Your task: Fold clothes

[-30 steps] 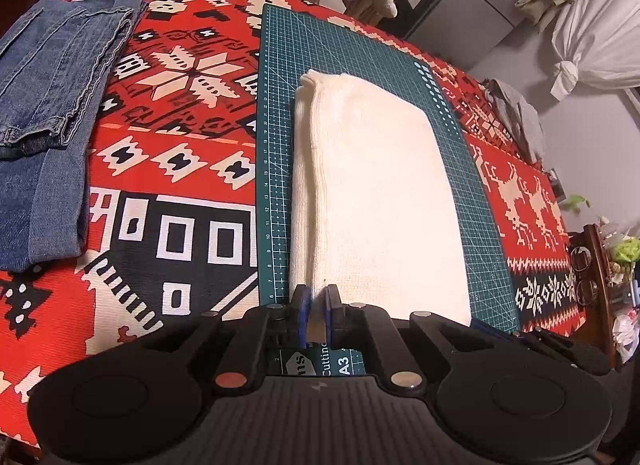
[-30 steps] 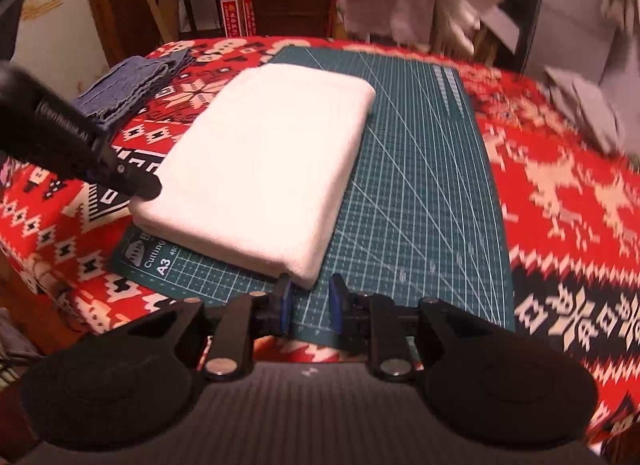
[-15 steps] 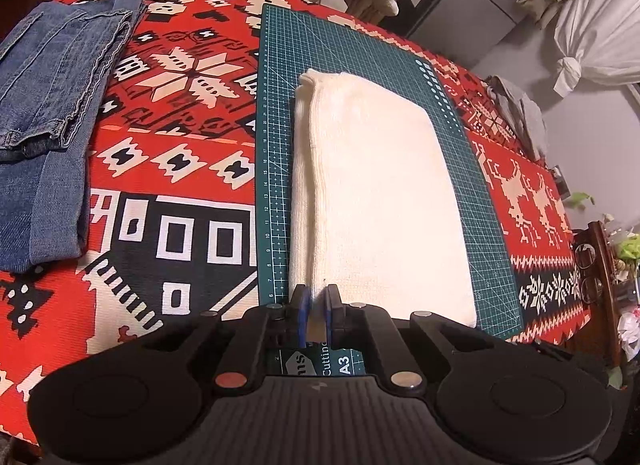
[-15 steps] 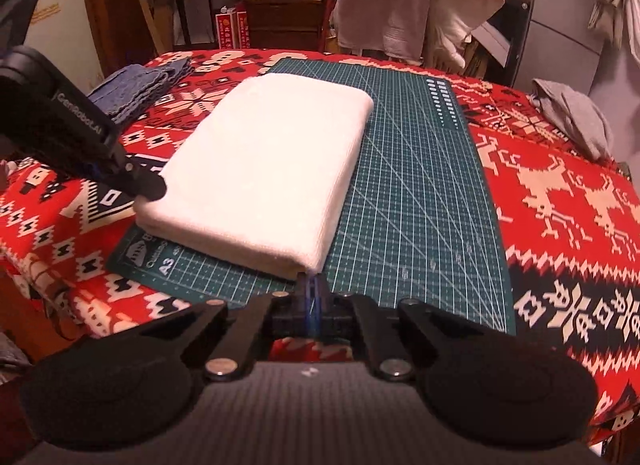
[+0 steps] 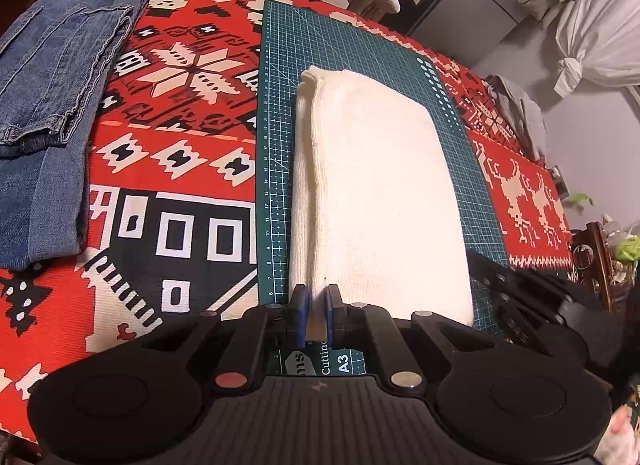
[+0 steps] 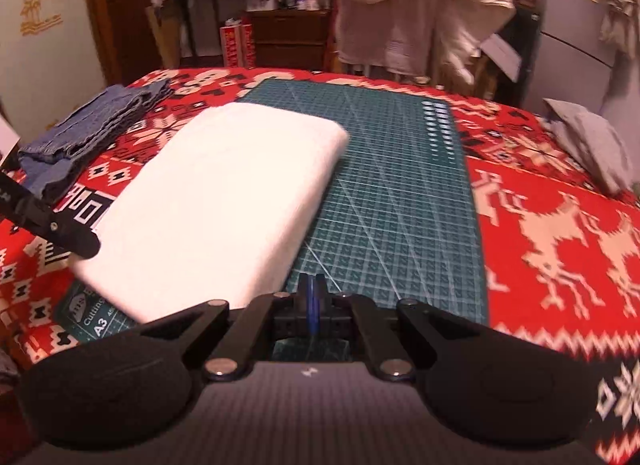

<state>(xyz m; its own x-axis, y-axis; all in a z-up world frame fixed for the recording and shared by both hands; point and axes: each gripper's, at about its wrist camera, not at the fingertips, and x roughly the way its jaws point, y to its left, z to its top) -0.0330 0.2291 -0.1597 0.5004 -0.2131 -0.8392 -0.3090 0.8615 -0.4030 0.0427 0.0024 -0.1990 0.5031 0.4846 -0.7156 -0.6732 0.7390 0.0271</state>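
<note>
A folded white cloth (image 5: pixel 380 193) lies lengthwise on the green cutting mat (image 5: pixel 340 45). My left gripper (image 5: pixel 316 313) is shut on the cloth's near left edge, and white fabric shows between its blue pads. In the right wrist view the same cloth (image 6: pixel 224 201) sits on the left half of the mat (image 6: pixel 400 193), with the left gripper (image 6: pixel 86 245) at its near left corner. My right gripper (image 6: pixel 312 297) is shut with nothing visible between its pads, just off the cloth's near right corner. It also shows in the left wrist view as my right gripper (image 5: pixel 486 273).
Folded blue jeans (image 5: pixel 48 105) lie at the left of the red patterned tablecloth (image 5: pixel 180 145). A crumpled grey garment (image 6: pixel 588 141) rests at the far right. Behind the table stand a chair draped with pale clothes (image 6: pixel 400 5) and dark shelves.
The right gripper went from open beside the cloth's near right corner to shut, and its view has tilted up. It now shows in the left wrist view. The left gripper stays clamped.
</note>
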